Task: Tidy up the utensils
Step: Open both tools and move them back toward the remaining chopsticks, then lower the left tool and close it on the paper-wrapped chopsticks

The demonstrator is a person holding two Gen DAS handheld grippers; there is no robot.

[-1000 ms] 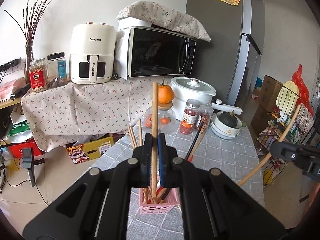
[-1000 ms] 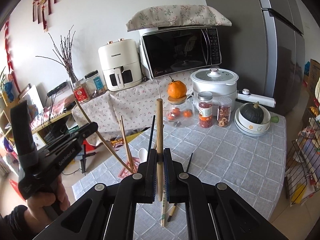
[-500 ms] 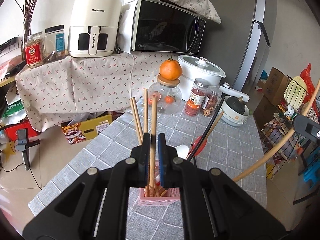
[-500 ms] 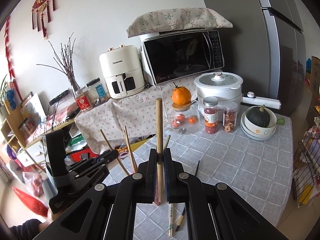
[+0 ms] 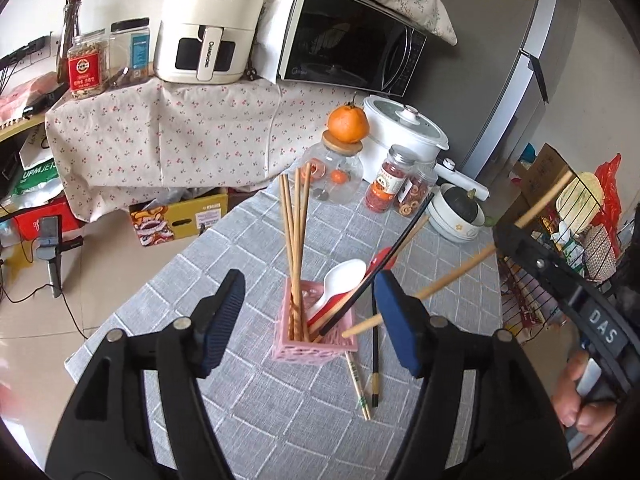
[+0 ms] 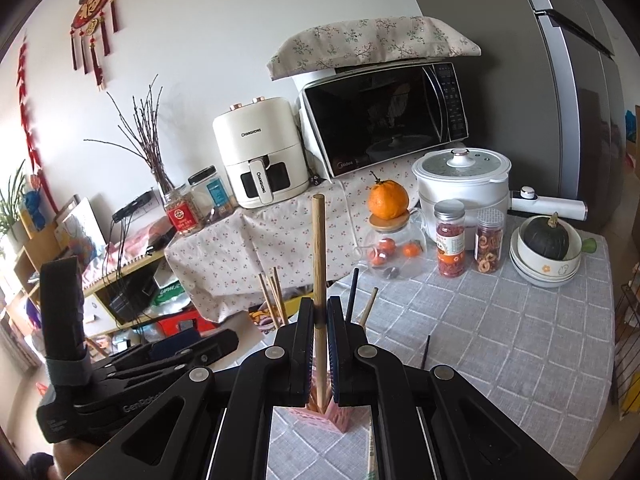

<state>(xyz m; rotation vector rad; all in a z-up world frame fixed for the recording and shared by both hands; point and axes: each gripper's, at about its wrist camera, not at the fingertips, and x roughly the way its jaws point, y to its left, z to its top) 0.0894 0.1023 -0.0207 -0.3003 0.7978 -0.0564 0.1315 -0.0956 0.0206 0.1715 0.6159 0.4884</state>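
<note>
Right-wrist view showed the right gripper (image 6: 320,344) clamped on a wooden chopstick (image 6: 319,264); left gripper (image 5: 308,312), jaws just opened, held nothing. Angled entry could tip the pink basket (image 5: 316,344) toward 6 o'clock.

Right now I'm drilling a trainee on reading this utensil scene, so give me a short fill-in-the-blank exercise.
1. The right gripper is shut on a wooden ____.
2. The upright utensils stand in a ____ basket.
3. The left gripper, whose jaws have just been opening, holds ____.
4. On the glass jar sits an ____.

Missing words: chopstick; pink; nothing; orange
</note>
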